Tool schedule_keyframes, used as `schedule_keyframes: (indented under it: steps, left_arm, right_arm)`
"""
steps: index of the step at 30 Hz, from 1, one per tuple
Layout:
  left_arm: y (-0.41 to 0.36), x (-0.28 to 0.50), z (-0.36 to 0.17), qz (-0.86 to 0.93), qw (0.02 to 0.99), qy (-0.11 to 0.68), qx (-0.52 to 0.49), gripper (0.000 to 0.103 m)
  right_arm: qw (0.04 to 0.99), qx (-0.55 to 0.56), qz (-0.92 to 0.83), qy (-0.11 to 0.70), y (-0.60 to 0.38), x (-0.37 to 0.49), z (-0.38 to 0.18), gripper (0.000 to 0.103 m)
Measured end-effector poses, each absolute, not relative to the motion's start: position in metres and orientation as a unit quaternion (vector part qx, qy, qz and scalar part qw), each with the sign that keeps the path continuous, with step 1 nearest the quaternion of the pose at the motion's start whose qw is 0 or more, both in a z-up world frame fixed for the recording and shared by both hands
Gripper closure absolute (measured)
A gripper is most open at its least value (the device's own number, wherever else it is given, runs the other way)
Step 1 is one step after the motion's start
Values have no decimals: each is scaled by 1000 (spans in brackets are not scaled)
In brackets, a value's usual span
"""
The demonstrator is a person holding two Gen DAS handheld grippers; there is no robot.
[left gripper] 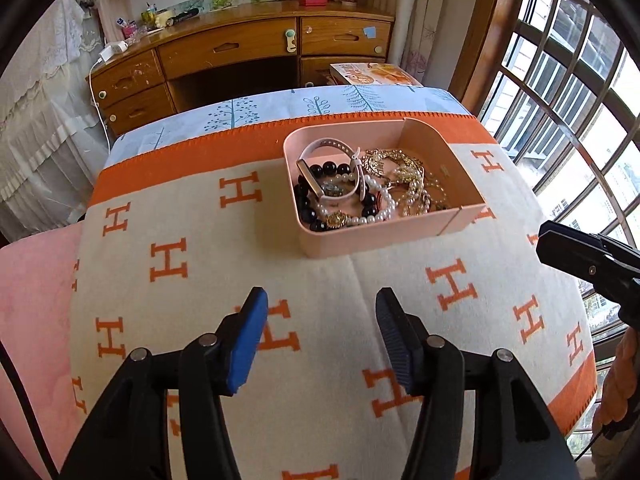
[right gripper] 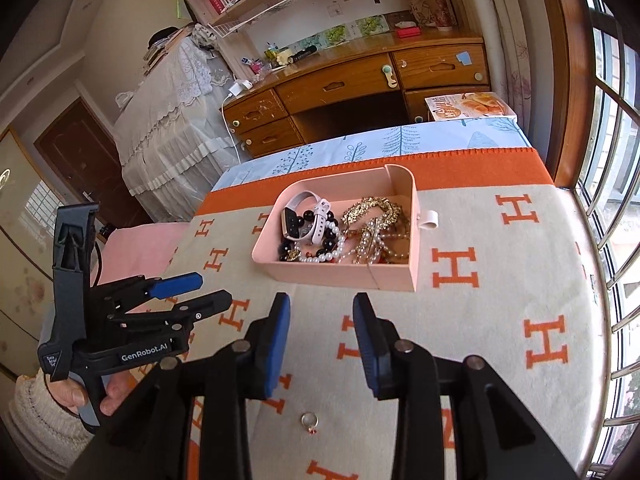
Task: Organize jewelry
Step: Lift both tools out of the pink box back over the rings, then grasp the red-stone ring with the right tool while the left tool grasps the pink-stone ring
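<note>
A pink box sits on the orange-and-cream H-patterned blanket. It holds a white-strapped watch, black beads, a pearl strand and gold chains. A small ring with a red stone lies on the blanket below my right gripper. My left gripper is open and empty, short of the box; it also shows in the right wrist view. My right gripper is open and empty, above the ring.
A wooden desk with drawers stands beyond the bed. A window with bars is on the right. A pink quilt lies at the left. A printed box sits by the desk.
</note>
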State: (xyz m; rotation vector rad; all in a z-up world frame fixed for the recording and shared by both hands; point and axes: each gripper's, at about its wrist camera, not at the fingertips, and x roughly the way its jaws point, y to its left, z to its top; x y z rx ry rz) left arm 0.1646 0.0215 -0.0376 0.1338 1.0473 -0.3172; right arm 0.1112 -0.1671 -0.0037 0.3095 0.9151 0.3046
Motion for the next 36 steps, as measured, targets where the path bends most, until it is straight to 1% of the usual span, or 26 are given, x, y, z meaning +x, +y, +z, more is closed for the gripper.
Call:
schedule_keyframes:
  steps: [5,10,15,16,17,19,22,25,30,36]
  left_arm:
    - [35,126,-41,-166,850,494,79,47]
    - [43,82,-50,-192,844,487,115,48]
    - [46,43,-74,-212,826,504,136,48]
    - [46,37,-80,-213,822,510,136,49]
    - [47,32,-85,-216,817,518,132,53]
    - [47,22,-95,-221,807,537,112,59]
    - [47,13,-102,-225,797,555,78,60]
    - [45,8,-104,-226,794,563,53,66]
    - [38,11,-108,-223,792,568,23,66]
    - [35,25,-107,-208,797,567,6,66]
  right_arm:
    - [878,119,152,438,-156,75,-9,70]
    - [875,97,163,445,-148,49,-22,70]
    - [871,61,173,456,-137,28,-44,70]
    - [869,54,175,460,-135,25,-49,70]
    - [867,48,175,464,-133,23,-54,70]
    - [864,36,176,471,-130,23,-62,70]
    - [860,17,181,477,-127,26,-73,70]
    - [859,-6,185,478,-119,31,-80,70]
    - [856,-35,196,477,-106,35,-89,70]
    - [857,-34,211,469,-105,37,-90,70]
